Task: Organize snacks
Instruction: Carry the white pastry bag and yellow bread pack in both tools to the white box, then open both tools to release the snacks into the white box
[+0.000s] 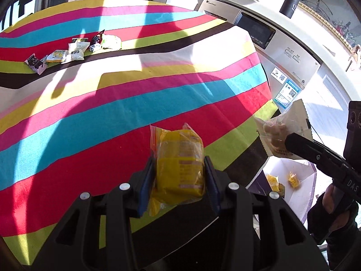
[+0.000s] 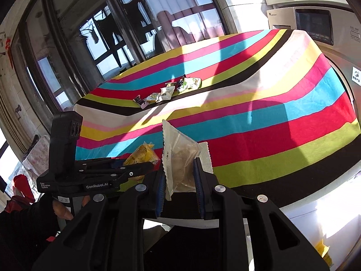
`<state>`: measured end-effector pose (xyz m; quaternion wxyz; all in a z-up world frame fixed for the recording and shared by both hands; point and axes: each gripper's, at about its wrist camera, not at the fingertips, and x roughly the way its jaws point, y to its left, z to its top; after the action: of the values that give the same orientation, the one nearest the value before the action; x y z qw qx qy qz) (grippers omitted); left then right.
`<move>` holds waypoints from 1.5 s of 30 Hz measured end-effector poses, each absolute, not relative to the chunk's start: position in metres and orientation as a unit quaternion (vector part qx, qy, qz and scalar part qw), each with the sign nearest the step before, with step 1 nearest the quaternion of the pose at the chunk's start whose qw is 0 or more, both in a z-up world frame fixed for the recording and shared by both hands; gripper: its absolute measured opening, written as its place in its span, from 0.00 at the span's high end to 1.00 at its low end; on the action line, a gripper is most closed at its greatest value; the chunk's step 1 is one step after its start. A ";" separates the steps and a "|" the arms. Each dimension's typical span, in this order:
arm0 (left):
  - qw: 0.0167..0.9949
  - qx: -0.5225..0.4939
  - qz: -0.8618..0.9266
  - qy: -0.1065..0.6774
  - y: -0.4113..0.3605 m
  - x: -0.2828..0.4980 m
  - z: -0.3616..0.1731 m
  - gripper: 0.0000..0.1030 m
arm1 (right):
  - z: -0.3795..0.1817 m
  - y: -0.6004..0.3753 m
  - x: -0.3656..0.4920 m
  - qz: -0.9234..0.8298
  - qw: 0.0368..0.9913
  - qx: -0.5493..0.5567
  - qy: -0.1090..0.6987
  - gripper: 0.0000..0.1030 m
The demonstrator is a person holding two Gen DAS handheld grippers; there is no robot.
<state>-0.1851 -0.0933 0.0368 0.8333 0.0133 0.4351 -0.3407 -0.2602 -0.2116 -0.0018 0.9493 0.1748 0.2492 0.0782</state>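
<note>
Yellow packet point(image 1: 179, 162) pinched by left gripper point(image 1: 179, 176), clear packet point(image 2: 180, 158) by right gripper point(image 2: 179, 176); either could slip off the table's near edge, missing the box point(image 1: 300, 180).

Matt woven cloth point(image 1: 112, 117) in bright stripes, slightly fuzzy, draped over the desk. Glossy crinkled film on the yellow snack packet point(image 1: 178, 164), clear at its edges, between the blue ribbed rubbery pads of the left claw point(image 1: 179, 180). Matt black moulded plastic with shiny metal screw heads on both claw bodies. Semi-clear plastic with a white zigzag-cut seam on the pale snack packet point(image 2: 180, 160) in the right claw point(image 2: 179, 187). Glossy printed foil on the small snack packets point(image 1: 74, 52) at the cloth's far side. Smooth satin metal-look casing with a dark glassy panel on the washing machine point(image 1: 282, 52) beside the cloth. Smooth white cardboard on the open box point(image 1: 300, 194) below the cloth's edge.
</note>
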 end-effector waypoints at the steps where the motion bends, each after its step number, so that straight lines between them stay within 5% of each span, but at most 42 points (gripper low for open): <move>1: 0.829 0.016 -0.351 0.435 -0.100 -0.188 0.039 0.59 | -0.001 -0.216 -0.266 0.074 0.950 0.179 0.245 0.78; 22: 0.715 0.080 -0.528 0.451 -0.265 -0.258 0.063 0.59 | -0.027 -0.325 -0.395 -0.106 0.939 0.275 0.175 0.78; 36: 0.642 0.114 -0.587 0.481 -0.339 -0.310 0.022 0.58 | -0.068 -0.365 -0.439 -0.206 0.907 0.310 0.196 0.77; 38: 0.632 0.102 -0.598 0.482 -0.341 -0.313 0.020 0.47 | -0.071 -0.366 -0.437 -0.225 0.903 0.305 0.203 0.72; 39: 0.629 0.093 -0.603 0.482 -0.341 -0.313 0.021 0.27 | -0.071 -0.366 -0.437 -0.244 0.898 0.298 0.212 0.68; 40: 0.631 0.084 -0.604 0.479 -0.338 -0.313 0.022 0.12 | -0.072 -0.366 -0.435 -0.259 0.893 0.294 0.222 0.53; 42: 0.645 0.074 -0.601 0.466 -0.329 -0.308 0.027 0.06 | -0.073 -0.369 -0.437 -0.271 0.888 0.301 0.219 0.36; 45: 0.676 0.075 -0.581 0.448 -0.303 -0.287 0.031 0.04 | -0.071 -0.367 -0.438 -0.258 0.892 0.308 0.207 0.34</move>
<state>-0.2873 -0.3033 0.0314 0.6756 0.0745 0.4483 -0.5805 -0.4383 -0.3667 -0.0708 0.8920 0.3075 0.2074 -0.2584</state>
